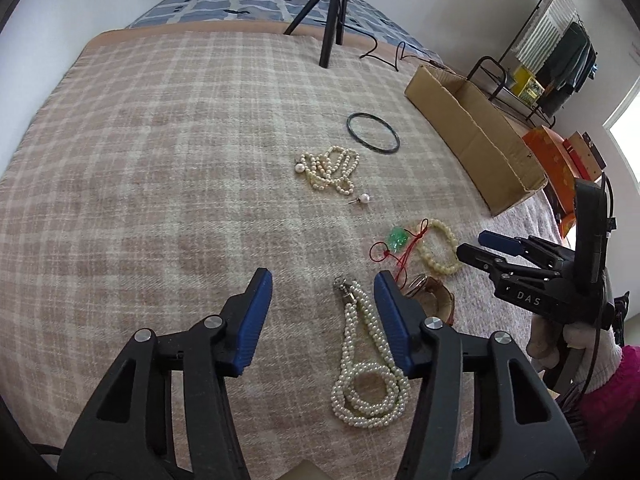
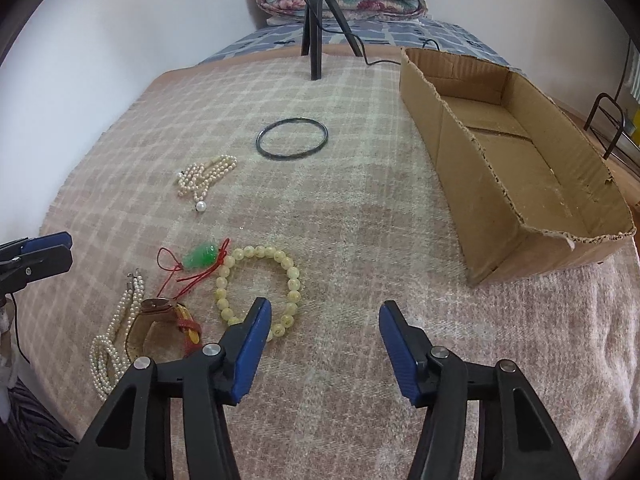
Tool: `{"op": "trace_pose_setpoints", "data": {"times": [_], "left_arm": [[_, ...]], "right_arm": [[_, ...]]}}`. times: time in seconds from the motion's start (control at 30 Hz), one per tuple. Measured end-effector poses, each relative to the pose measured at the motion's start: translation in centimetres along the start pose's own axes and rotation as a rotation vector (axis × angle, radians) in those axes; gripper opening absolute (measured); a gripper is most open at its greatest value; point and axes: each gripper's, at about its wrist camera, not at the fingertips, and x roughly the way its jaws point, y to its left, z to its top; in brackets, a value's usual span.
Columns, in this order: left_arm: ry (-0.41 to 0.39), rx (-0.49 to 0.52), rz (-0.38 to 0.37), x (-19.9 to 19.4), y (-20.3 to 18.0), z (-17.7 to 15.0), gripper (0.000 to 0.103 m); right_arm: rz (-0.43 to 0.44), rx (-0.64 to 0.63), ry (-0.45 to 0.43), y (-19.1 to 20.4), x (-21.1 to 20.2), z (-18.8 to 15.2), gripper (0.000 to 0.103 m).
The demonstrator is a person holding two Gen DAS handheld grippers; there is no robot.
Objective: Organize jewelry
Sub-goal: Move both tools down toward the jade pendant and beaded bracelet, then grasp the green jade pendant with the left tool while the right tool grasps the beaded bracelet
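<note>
Jewelry scattered on blanket (image 1: pixel 168 152), likely staged for sorting into cardboard box (image 2: pixel 520 168). Left gripper (image 1: pixel 323 280) jaws parted, nothing grasped, pearl necklace (image 1: pixel 366 376) between them near right pad. Right gripper (image 2: pixel 325 311) parted, empty; yellow bead bracelet (image 2: pixel 256 288) at its left jaw.

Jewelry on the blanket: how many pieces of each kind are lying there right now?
Pearl strands: 2, a long one and a bunched one
Loose pearl studs: 2
Beaded bracelet: 1
Dark bangle: 1
Green pendant on red cord: 1
Watch with brown strap: 1
Total: 8
</note>
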Motion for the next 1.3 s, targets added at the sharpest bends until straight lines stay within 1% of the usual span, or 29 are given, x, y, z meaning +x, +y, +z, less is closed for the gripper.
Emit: {"op": "trace_pose_setpoints", "data": {"times": [0.1,0.2,0.27,0.47,0.5,0.53,0.57,0.77,0.9,1.13,1.23,1.3], "left_arm": [[0.011,0.028,-0.013,1.2,-0.9,0.6,0.053],[0.03,0.047,-0.026,2.4,-1.6,1.2,0.045],[0.039,0.064,-0.037,3.1,-2.1,1.6,0.043],[0.076,0.145,-0.057,5.1,-4.2,2.2,0.043],[0.087,0.159,-0.059,5.5,-4.5,2.3,0.039],[0.098,0.174,-0.058,5.9,-4.8,2.3,0.033],[0.107,0.189,-0.052,6.4,-5.0,2.4,0.032],[0.134,0.246,-0.033,8.1,-6.0,2.9,0.032],[0.151,0.272,-0.022,9.0,-6.3,3.0,0.029],[0.157,0.339,-0.015,9.3,-7.6,2.6,0.026],[0.159,0.387,0.02,9.6,-8.3,2.2,0.025],[0.164,0.392,0.031,9.7,-8.3,2.1,0.024]], "right_arm": [[-0.002,0.005,0.009,-0.1,0.6,0.1,0.055],[-0.005,0.001,0.003,-0.1,0.8,0.3,0.054],[-0.011,-0.004,0.004,-0.1,0.9,0.3,0.053],[-0.033,-0.046,0.003,0.3,1.1,0.3,0.051],[-0.032,-0.046,0.003,0.3,1.1,0.3,0.051],[-0.031,-0.047,0.003,0.3,1.2,0.3,0.051],[-0.031,-0.048,0.004,0.3,1.2,0.3,0.051],[-0.039,-0.06,0.006,0.4,1.4,0.5,0.051],[-0.037,-0.063,0.01,0.4,1.4,0.5,0.051],[-0.047,-0.082,0.016,0.6,1.5,0.6,0.05],[-0.045,-0.078,0.02,0.6,1.5,0.6,0.049],[-0.046,-0.08,0.02,0.5,1.5,0.6,0.048]]}}
